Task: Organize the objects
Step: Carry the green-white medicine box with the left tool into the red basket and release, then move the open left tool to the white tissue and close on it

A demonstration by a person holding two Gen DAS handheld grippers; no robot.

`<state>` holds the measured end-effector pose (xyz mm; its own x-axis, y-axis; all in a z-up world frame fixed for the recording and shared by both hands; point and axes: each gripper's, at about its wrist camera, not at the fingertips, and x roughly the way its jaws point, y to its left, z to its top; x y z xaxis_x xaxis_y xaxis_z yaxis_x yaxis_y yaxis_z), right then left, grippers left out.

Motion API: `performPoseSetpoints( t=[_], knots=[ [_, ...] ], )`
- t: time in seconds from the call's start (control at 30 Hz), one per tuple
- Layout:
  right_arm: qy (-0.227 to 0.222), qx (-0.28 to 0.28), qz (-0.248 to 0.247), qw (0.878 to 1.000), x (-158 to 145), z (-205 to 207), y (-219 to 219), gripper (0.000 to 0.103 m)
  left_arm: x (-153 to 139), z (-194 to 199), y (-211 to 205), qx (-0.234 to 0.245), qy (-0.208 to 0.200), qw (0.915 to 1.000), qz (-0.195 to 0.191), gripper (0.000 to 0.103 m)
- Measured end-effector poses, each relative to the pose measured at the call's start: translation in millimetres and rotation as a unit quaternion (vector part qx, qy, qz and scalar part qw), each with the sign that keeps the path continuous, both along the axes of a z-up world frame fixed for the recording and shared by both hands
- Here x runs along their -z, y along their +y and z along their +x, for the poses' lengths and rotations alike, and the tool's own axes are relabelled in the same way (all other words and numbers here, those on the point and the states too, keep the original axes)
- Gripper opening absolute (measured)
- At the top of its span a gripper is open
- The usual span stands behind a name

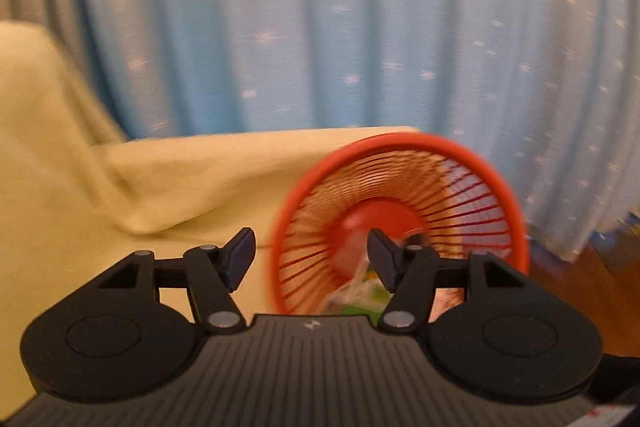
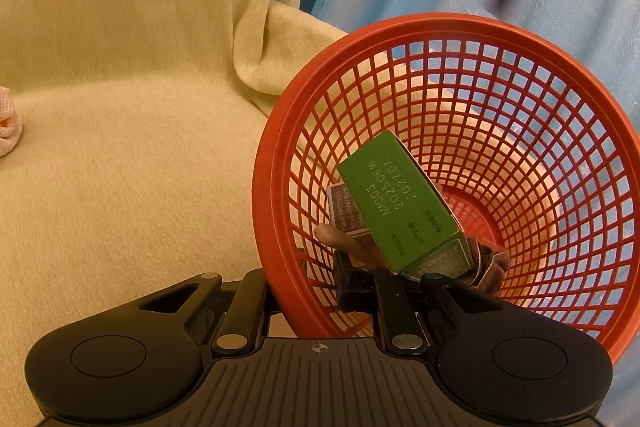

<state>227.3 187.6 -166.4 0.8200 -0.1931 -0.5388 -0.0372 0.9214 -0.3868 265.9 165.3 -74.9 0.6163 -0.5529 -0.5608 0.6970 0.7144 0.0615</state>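
Note:
A red plastic mesh basket (image 2: 440, 21) is tipped toward me over the yellow-green cover. My right gripper (image 2: 352, 287) is shut on its near wall, one finger outside and one inside. Inside lie a green box (image 2: 400, 203), a small grey box (image 2: 344, 211), a brown stick-like piece (image 2: 340, 239) and a crumpled brown wrapper (image 2: 488, 263). In the left wrist view the basket (image 1: 400, 141) is blurred, its mouth facing me, just beyond my left gripper (image 1: 312, 247). That gripper is open with nothing between its fingers; its right fingertip overlaps the basket's mouth.
A yellow-green fleece cover (image 2: 120, 147) drapes the seat and its raised back. A blue curtain with small stars (image 1: 360, 27) hangs behind. A pink knitted item (image 2: 8, 125) lies at the left edge. Brown floor (image 1: 600, 287) shows at the right.

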Motion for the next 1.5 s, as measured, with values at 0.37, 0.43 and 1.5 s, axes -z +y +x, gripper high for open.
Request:
performPoseSetpoints(
  t=[0.37,0.43,1.5],
  knots=[
    [0.0,0.001,0.001,1.0,0,1,-6,0.01,25,-1,130,-0.214,0.004,0.9769,-0.007,0.064],
    [0.0,0.001,0.0,1.0,0,2,-4,0.01,33,-4,151,-0.238,0.012,0.9712,-0.001,0.064],
    [0.002,0.0,-0.005,1.0,3,-3,-8,0.01,167,38,200,-0.362,0.12,0.9242,0.027,0.038]
  ],
)
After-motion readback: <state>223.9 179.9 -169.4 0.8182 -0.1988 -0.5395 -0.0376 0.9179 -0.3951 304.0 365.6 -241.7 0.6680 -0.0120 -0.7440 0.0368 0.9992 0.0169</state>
